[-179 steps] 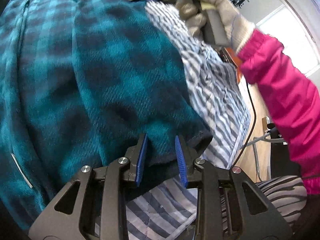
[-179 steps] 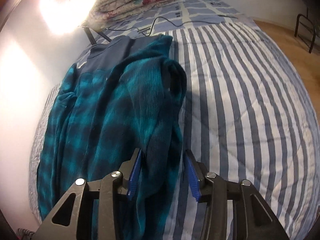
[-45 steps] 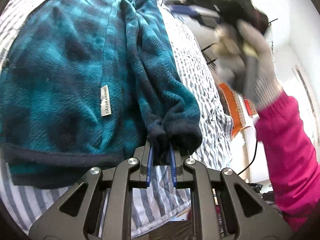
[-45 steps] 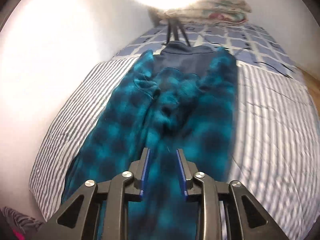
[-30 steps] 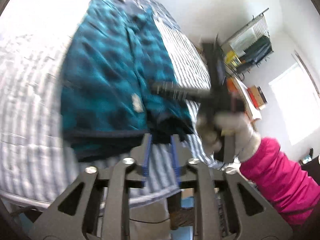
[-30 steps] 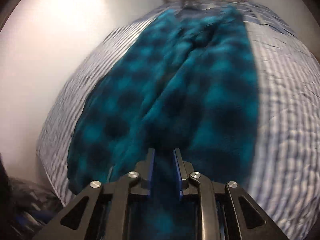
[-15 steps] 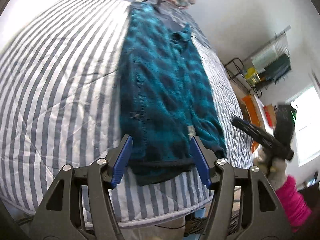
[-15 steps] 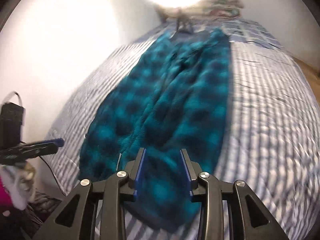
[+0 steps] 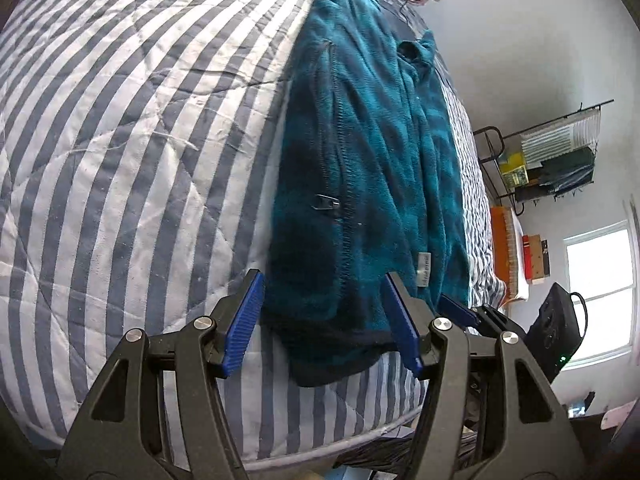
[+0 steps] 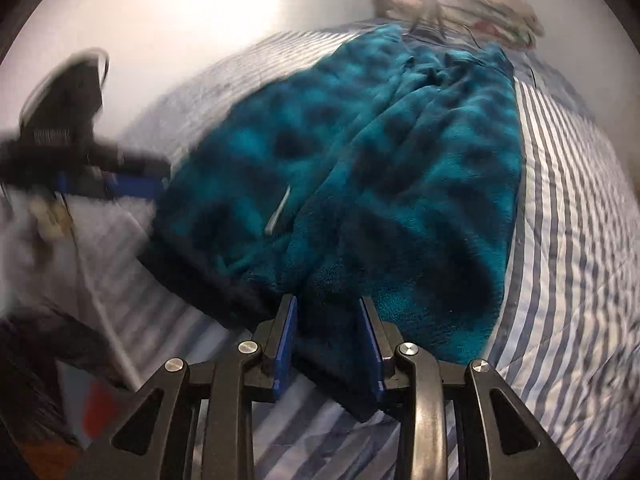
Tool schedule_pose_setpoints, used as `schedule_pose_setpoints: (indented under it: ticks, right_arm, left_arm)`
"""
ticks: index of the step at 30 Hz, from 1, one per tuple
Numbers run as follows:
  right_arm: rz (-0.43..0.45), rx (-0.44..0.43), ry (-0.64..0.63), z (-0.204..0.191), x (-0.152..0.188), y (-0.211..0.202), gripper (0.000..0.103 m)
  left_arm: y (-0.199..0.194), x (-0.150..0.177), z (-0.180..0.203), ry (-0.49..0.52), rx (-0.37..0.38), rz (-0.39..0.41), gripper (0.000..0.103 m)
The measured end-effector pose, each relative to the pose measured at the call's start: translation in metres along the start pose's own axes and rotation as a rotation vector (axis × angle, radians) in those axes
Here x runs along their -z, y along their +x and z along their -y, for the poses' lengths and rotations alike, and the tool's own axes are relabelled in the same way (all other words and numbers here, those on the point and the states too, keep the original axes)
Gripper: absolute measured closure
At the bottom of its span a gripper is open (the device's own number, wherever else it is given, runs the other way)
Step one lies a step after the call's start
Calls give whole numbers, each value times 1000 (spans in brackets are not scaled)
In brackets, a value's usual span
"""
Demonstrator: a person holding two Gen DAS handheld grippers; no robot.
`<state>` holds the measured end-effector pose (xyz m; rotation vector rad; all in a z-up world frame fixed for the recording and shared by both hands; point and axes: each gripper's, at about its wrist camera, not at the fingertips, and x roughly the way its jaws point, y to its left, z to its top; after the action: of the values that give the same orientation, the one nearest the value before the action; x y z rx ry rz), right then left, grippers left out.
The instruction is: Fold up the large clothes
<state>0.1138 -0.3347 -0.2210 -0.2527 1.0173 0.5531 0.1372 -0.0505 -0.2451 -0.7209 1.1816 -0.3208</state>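
A teal and dark blue checked fleece jacket (image 9: 372,152) lies lengthwise on the striped bed, folded into a long strip, its dark hem near the bed's foot. My left gripper (image 9: 324,320) is open, its blue pads either side of the hem, not holding it. In the right wrist view the jacket (image 10: 392,152) fills the middle. My right gripper (image 10: 328,344) is open at the hem's right part, with cloth between the pads but not pinched. The left gripper (image 10: 112,184) shows blurred at the left.
The blue and white striped quilt (image 9: 120,140) covers the bed. A folded floral blanket (image 10: 488,4) and a lamp stand lie at the head. A wire rack with items (image 9: 556,160), an orange box (image 9: 502,248) and a window (image 9: 600,288) stand to the right.
Both grippers were shut on the jacket's hem and pulled it flat along the bed; they have since opened and let go, and the left one has closed in on the hem.
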Motion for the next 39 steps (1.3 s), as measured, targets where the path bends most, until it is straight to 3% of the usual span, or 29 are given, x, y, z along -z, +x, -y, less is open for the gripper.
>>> schedule_pose_setpoints:
  ticks: [3, 5, 6, 8, 11, 15, 17, 18, 19, 20, 21, 24, 27, 29, 31, 33, 34, 37, 39]
  right_arm:
    - [7, -55, 45, 11, -4, -12, 69]
    - [54, -122, 109, 28, -4, -28, 48]
    - [83, -136, 146, 37, -2, -36, 32]
    - [153, -137, 252, 64, 5, -53, 30]
    - [158, -144, 416, 106, 21, -54, 31]
    - [92, -285, 610, 142, 49, -25, 44]
    - [62, -362, 647, 142, 56, -10, 47]
    - [51, -365, 637, 140, 56, -4, 48]
    - [66, -345, 612, 135, 54, -4, 64]
    - [62, -364, 604, 132, 52, -4, 86]
    - [38, -442, 616, 130, 49, 0, 97]
    - [100, -457, 577, 115, 34, -22, 98]
    - [135, -453, 563, 113, 26, -40, 98]
    - [95, -403, 545, 113, 32, -37, 97]
    - [56, -388, 541, 113, 41, -30, 81]
    - [29, -349, 527, 111, 44, -22, 65]
    - [31, -353, 534, 113, 46, -21, 62]
    - [25, -406, 575, 120, 55, -16, 52]
    - [16, -423, 578, 124, 59, -12, 52]
  left_arm:
    - [7, 0, -7, -35, 42, -35, 41]
    - [9, 2, -11, -58, 64, -44, 41]
    - [10, 3, -12, -62, 79, -54, 41]
    - [11, 4, -12, -60, 91, -58, 41]
    - [15, 4, -11, -48, 102, -62, 41]
    - [21, 5, -8, -47, 100, -56, 47]
    - [22, 5, -6, -22, 72, -58, 69]
    - [22, 4, -5, -14, 64, -61, 73]
    - [23, 4, -3, -11, 66, -60, 85]
    - [22, 4, -1, -7, 71, -58, 88]
    - [17, 4, 5, 9, 68, -46, 90]
    - [-2, 6, 20, 49, 94, 2, 91]
    - [-7, 6, 19, 66, 63, 23, 91]
    - [-1, 6, 14, 56, 45, -1, 87]
    - [7, 6, 6, 23, 35, -26, 76]
    - [10, 6, 0, -5, 54, -33, 58]
    - [11, 6, -2, -17, 59, -40, 45]
    - [23, 11, -7, -44, 87, -78, 43]
    - [29, 14, -3, -19, 98, -87, 43]
